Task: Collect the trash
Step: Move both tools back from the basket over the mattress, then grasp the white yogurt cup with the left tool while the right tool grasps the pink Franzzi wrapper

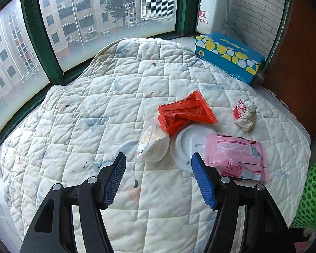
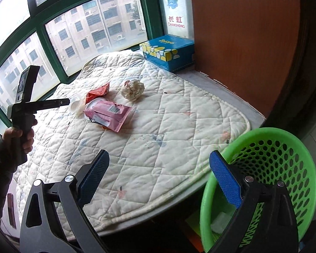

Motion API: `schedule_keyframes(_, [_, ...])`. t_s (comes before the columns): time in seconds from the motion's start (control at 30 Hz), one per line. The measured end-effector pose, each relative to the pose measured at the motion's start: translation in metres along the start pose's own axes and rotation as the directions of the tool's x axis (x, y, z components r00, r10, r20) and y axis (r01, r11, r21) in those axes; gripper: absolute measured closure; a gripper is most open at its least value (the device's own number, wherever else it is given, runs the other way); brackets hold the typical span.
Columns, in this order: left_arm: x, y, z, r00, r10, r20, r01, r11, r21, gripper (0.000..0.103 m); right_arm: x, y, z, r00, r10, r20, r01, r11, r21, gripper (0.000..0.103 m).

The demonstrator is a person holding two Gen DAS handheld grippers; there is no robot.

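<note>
On the quilted pad lie an orange wrapper (image 1: 184,113), a crushed white cup (image 1: 152,145), a white plastic lid (image 1: 188,147), a pink Franzzi packet (image 1: 238,156) and a crumpled paper ball (image 1: 245,113). My left gripper (image 1: 159,158) is open and empty, just short of the cup and lid. The right wrist view shows the same pile: orange wrapper (image 2: 97,92), pink packet (image 2: 107,113), paper ball (image 2: 132,89). My right gripper (image 2: 160,158) is open and empty, over the pad's near edge beside the green perforated basket (image 2: 284,147).
A blue tissue box (image 1: 227,55) stands at the far right corner by the green-framed window (image 1: 42,33). A brown wall (image 2: 242,42) bounds the right side. The green basket (image 1: 311,194) sits below the pad's right edge. The left hand-held gripper body (image 2: 23,113) shows at left.
</note>
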State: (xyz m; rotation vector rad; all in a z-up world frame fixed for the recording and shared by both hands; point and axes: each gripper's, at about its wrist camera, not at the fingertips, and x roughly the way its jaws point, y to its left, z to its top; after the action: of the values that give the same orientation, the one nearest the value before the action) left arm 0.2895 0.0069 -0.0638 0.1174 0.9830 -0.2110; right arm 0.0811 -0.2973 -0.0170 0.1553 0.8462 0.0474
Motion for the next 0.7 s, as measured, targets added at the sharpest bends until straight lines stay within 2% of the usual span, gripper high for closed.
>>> schedule_keyframes(0.2, [0.031, 0.015, 0.004, 0.999, -0.033, -0.042, 0.032, 0.999, -0.024, 0.041, 0.037, 0.025, 0.018, 0.995, 0.079, -0.054, -0.082, 0.995, -0.063, 0.008])
schedule_keyframes(0.37, [0.043, 0.017, 0.008, 0.998, -0.059, -0.037, 0.058, 0.998, -0.002, 0.041, 0.07, 0.049, 0.038, 0.981, 0.144, -0.128, -0.164, 0.972, -0.167, 0.008])
schedule_keyframes(0.5, [0.05, 0.016, 0.01, 0.996, -0.081, -0.039, 0.082, 0.997, 0.018, 0.041, 0.098, 0.073, 0.051, 0.967, 0.153, -0.202, -0.212, 0.925, -0.316, 0.008])
schedule_keyframes(0.57, [0.054, 0.016, 0.01, 0.995, -0.087, -0.043, 0.088, 0.996, 0.028, 0.045, 0.109, 0.085, 0.056, 0.96, 0.161, -0.231, -0.243, 0.888, -0.39, 0.008])
schedule_keyframes(0.7, [0.062, 0.017, 0.009, 0.992, -0.11, -0.058, 0.112, 0.993, 0.035, 0.055, 0.133, 0.098, 0.067, 0.941, 0.194, -0.277, -0.308, 0.83, -0.465, 0.008])
